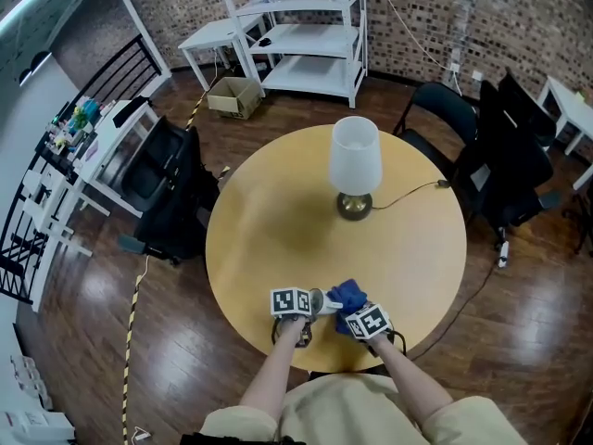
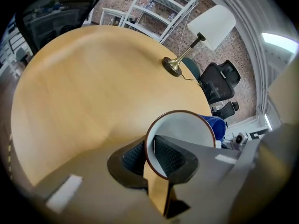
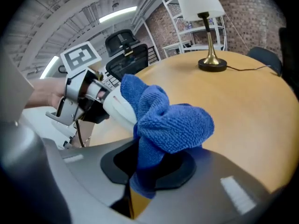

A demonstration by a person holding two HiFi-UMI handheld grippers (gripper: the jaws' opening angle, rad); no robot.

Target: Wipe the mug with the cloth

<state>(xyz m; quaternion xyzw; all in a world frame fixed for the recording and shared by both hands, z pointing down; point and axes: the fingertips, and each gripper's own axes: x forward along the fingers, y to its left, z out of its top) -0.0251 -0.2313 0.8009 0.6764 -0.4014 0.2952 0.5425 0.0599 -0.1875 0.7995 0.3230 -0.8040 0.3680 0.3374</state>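
Near the table's front edge, my left gripper (image 1: 306, 306) is shut on the rim of a white mug (image 1: 319, 301). In the left gripper view the mug (image 2: 187, 132) shows its white inside and brown rim, with one pad inside the wall and one outside; the left gripper (image 2: 149, 160) pinches it. My right gripper (image 1: 359, 315) is shut on a bunched blue cloth (image 1: 347, 296). In the right gripper view the cloth (image 3: 166, 122) rises from the right gripper (image 3: 147, 167) and rests against the mug's white side (image 3: 117, 110). A corner of the cloth (image 2: 218, 125) shows behind the mug.
A lamp (image 1: 355, 165) with a white shade and brass base stands at the middle of the round yellow table (image 1: 278, 239), its cord running off to the right. Black chairs (image 1: 505, 156) stand around the table, and white shelves (image 1: 310, 35) line the back wall.
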